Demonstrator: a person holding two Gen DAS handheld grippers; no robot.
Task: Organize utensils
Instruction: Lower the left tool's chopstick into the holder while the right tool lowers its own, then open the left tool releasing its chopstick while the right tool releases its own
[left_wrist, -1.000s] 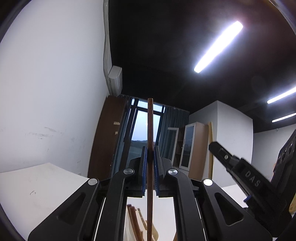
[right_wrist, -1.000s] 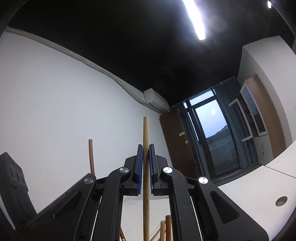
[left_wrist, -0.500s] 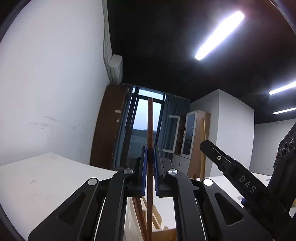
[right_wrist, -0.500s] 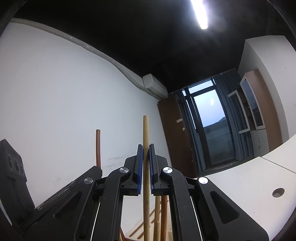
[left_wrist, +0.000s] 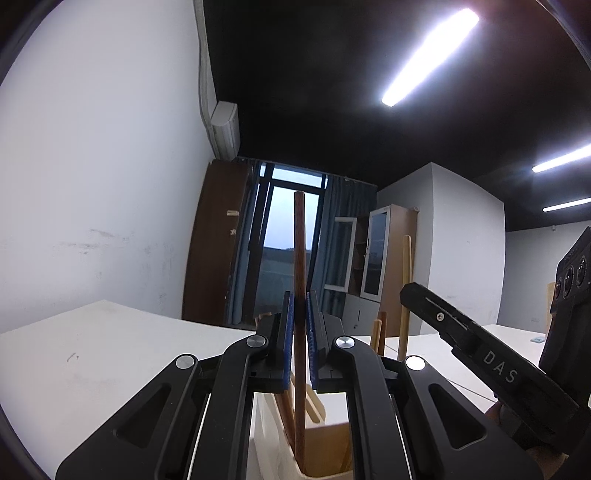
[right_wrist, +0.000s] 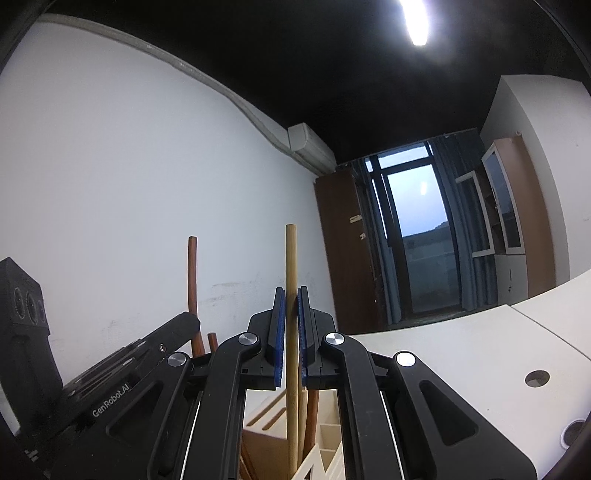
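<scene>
My left gripper (left_wrist: 300, 306) is shut on a dark reddish-brown wooden stick (left_wrist: 299, 251), held upright, its lower end inside a cream utensil holder (left_wrist: 273, 435). My right gripper (right_wrist: 291, 301) is shut on a light bamboo stick (right_wrist: 291, 258), also upright, its lower end down in the same holder (right_wrist: 314, 458). The right gripper's body (left_wrist: 491, 365) shows at the right of the left wrist view with the light stick (left_wrist: 405, 280) behind it. The left gripper's body (right_wrist: 110, 391) and the dark stick (right_wrist: 192, 273) show at the left of the right wrist view.
Several other wooden handles (right_wrist: 312, 413) stand in the holder's slots. The holder stands on a white table (left_wrist: 92, 354) that has a round cable hole (right_wrist: 536, 378). A white wall, a brown door, a window and a cabinet (left_wrist: 391, 258) are behind.
Both grippers have come down with their sticks. The holder and the tabletop have risen into view, and both sticks' lower ends now reach into the holder.
</scene>
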